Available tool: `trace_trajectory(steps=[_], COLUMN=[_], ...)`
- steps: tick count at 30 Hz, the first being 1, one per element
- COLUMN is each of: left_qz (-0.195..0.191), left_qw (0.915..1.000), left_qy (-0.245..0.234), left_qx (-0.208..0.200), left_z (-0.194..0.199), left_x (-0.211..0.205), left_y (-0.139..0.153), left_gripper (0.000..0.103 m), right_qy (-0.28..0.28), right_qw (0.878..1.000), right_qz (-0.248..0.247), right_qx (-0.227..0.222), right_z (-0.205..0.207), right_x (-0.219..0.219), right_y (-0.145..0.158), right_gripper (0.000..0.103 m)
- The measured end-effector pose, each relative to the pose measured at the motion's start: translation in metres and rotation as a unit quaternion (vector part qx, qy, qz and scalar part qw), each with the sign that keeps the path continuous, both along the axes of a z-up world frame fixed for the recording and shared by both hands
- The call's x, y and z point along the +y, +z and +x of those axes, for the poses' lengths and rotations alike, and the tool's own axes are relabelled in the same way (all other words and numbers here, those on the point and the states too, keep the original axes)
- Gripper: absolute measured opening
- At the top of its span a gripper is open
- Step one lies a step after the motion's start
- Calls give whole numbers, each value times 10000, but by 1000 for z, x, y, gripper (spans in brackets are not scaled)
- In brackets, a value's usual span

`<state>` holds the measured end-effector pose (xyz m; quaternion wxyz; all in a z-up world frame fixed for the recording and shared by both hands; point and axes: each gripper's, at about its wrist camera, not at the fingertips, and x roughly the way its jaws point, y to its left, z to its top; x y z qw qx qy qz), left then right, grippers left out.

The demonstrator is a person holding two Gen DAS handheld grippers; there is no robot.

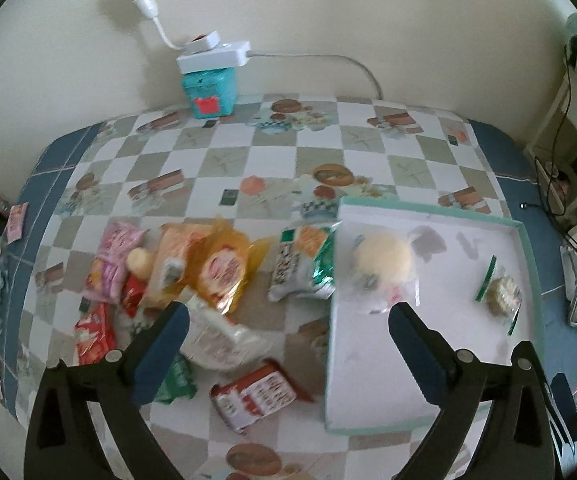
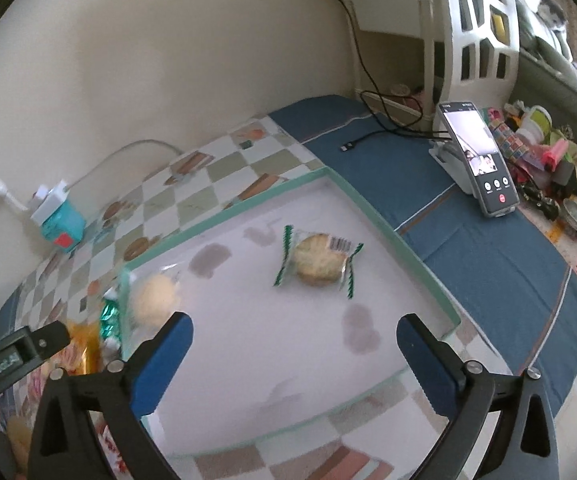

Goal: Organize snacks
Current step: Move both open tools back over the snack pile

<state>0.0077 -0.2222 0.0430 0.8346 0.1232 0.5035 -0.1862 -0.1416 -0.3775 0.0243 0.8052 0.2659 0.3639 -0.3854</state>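
Both grippers tilt down over the checked tablecloth (image 1: 248,152). The left gripper (image 1: 288,344) has its blue-padded jaws spread wide, nothing between them, above a loose heap of crinkly snack packets (image 1: 192,272) lying at mixed angles left of the tray (image 1: 528,248). The right gripper (image 2: 294,352) is likewise wide apart and empty over the shallow white tray with its mint-green rim. In it lie a round pale bun in clear wrap (image 1: 384,260) at the left edge and a flat wrapped biscuit (image 2: 316,264), its crimped green ends pointing left and right.
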Motion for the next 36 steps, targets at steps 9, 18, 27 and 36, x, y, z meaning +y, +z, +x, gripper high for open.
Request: trace_trajectory(steps=[9,18,27,36], left_qz=[208,383,584,377], left_qw=[9981,9916,9819,9754], left_qy=[529,1232,1804,2160], left_qx=[-217,-125,0,232], left_z=[9,35,65,86], left_x=[62,139,213,260], left_y=[4,4,-8,-17], left_gripper=[100,100,100,100], right_qy=[321,511,685,1345], right_qw=[9991,9978,9956,9897], right_qz=[-259,-252,-386,-250], right_qx=[114,335,513,422], right_z=[4,14,33,77], right_x=[41,65,84,130], right_y=[8,0,-2,-7], right_gripper=[103,103,103,103])
